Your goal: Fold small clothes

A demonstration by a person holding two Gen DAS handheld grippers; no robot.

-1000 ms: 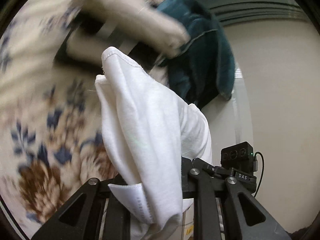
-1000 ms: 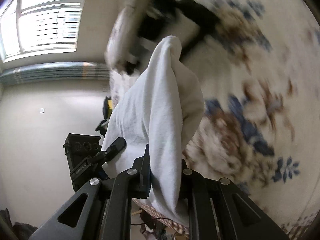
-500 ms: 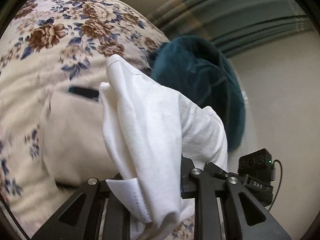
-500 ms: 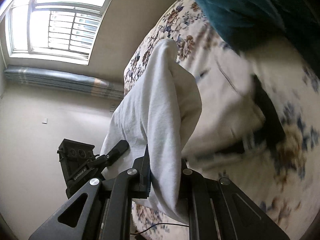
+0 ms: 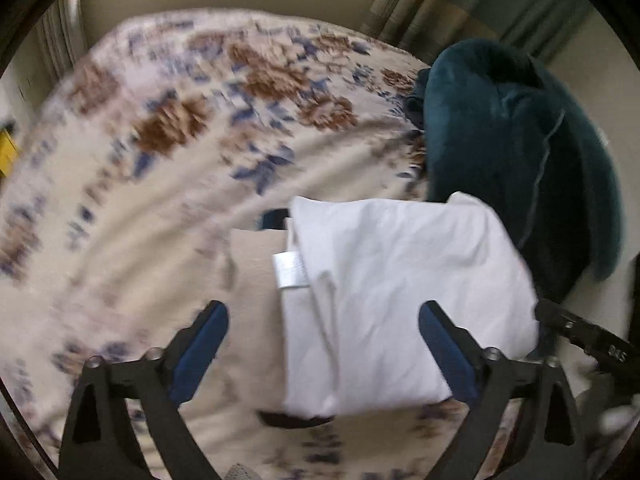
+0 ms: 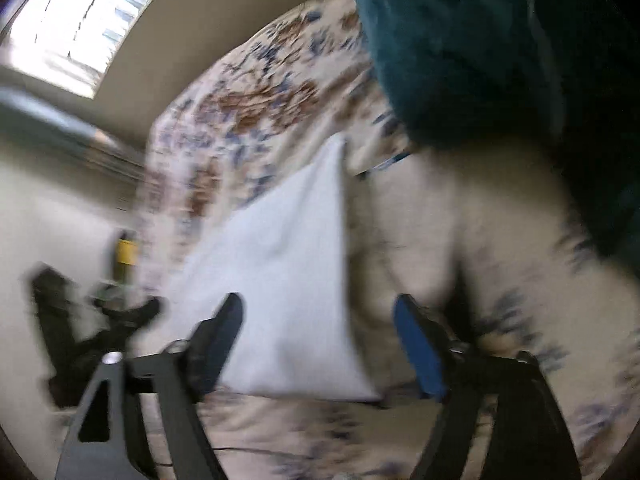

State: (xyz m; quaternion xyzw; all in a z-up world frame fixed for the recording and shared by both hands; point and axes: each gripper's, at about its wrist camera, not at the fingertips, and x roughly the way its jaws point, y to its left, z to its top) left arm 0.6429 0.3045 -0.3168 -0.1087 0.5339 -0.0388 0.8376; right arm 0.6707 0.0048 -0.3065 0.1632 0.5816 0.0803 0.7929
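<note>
At lower centre of both views, the folded white garment lies on a beige piece atop the floral bed. The left tool and right tool have just spread wide, holding nothing. A finger snagging the fabric could undo the fold.

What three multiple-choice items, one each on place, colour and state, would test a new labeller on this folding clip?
1. Where does the folded white garment lie?
A. On a beige garment on the floral bedspread
B. On the floor
C. On the windowsill

2. What colour is the plush blanket beside it?
A. Red
B. Dark teal
C. Yellow

3. How do the left gripper and right gripper stand?
A. Both shut on the white garment
B. One shut, one open
C. Both open, having just been opening, pads off the cloth

Key: 1 A, the beige garment shows under its edge on the floral bedspread; 2 B, it is teal in both views; 3 C, the blue pads stand wide apart.
</note>
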